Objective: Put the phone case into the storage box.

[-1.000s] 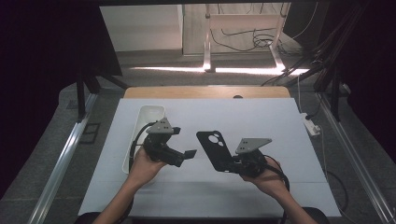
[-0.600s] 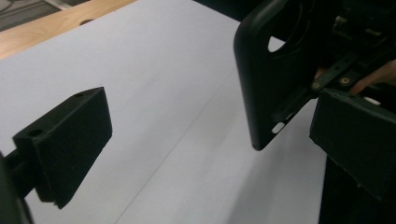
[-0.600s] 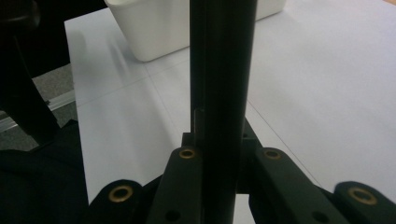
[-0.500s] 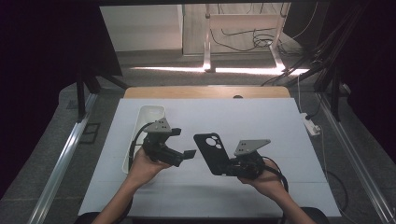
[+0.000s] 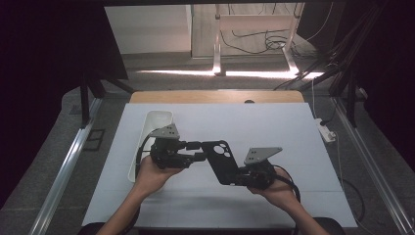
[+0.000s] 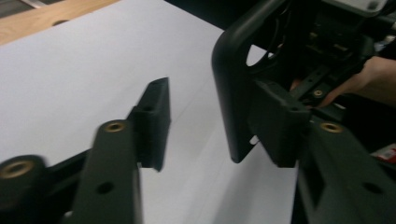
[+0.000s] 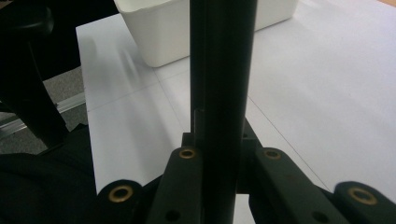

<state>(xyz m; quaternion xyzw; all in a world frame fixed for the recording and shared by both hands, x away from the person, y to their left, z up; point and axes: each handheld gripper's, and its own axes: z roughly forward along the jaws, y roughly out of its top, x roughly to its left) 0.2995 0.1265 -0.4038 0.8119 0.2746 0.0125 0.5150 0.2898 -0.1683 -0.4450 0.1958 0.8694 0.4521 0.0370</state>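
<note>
A black phone case (image 5: pixel 221 157) with round camera cutouts is held above the white table sheet, with my right gripper (image 5: pixel 238 177) shut on its lower end. In the right gripper view the case (image 7: pixel 223 70) stands edge-on between the jaws of my right gripper (image 7: pixel 219 145). My left gripper (image 5: pixel 196 151) comes in from the left, and its jaws have just been closing around the case's upper end. In the left gripper view the case (image 6: pixel 233 93) lies against the right pad (image 6: pixel 276 122), while the left pad (image 6: pixel 156 119) stands clear of it.
A long white bin (image 5: pixel 157 119) lies on the sheet behind my left gripper, and it appears again in the right gripper view (image 7: pixel 159 37). The white sheet (image 5: pixel 293 132) covers a wooden table (image 5: pixel 210 96). A power strip (image 5: pixel 325 130) lies on the floor at the right.
The right gripper has carried the case left and slightly forward, up to the left gripper. The left jaws have narrowed, and the case's upper end now sits between them.
</note>
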